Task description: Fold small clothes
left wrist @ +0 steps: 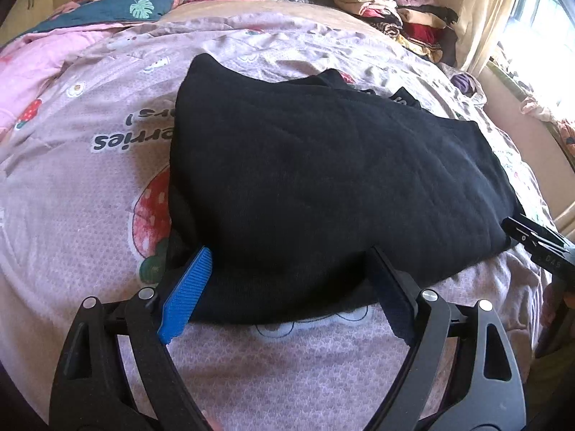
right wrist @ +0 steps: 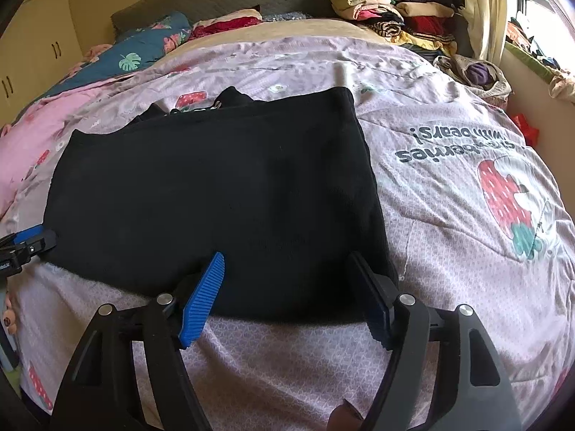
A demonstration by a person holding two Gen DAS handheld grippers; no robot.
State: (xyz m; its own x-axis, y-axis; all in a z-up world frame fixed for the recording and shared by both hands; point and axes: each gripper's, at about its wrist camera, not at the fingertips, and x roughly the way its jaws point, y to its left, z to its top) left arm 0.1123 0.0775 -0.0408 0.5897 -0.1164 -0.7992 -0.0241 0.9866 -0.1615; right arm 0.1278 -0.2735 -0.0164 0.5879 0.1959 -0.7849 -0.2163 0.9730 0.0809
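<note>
A black garment (left wrist: 323, 165) lies folded flat on the pink strawberry-print bedspread (left wrist: 90, 215); it also shows in the right wrist view (right wrist: 215, 194). My left gripper (left wrist: 289, 255) is open, its blue pads (left wrist: 187, 294) straddling the garment's near left edge. My right gripper (right wrist: 287, 262) is open, its blue fingers (right wrist: 203, 298) straddling the near right corner. The right gripper also shows at the right edge of the left wrist view (left wrist: 539, 248), and the left gripper at the left edge of the right wrist view (right wrist: 25, 242).
A stack of folded clothes (right wrist: 395, 14) stands at the bed's far right by the curtain (left wrist: 485, 18). A teal floral pillow (right wrist: 143, 46) and a pink quilt (left wrist: 28, 68) lie far left. Loose clothes (right wrist: 478, 75) lie near the window.
</note>
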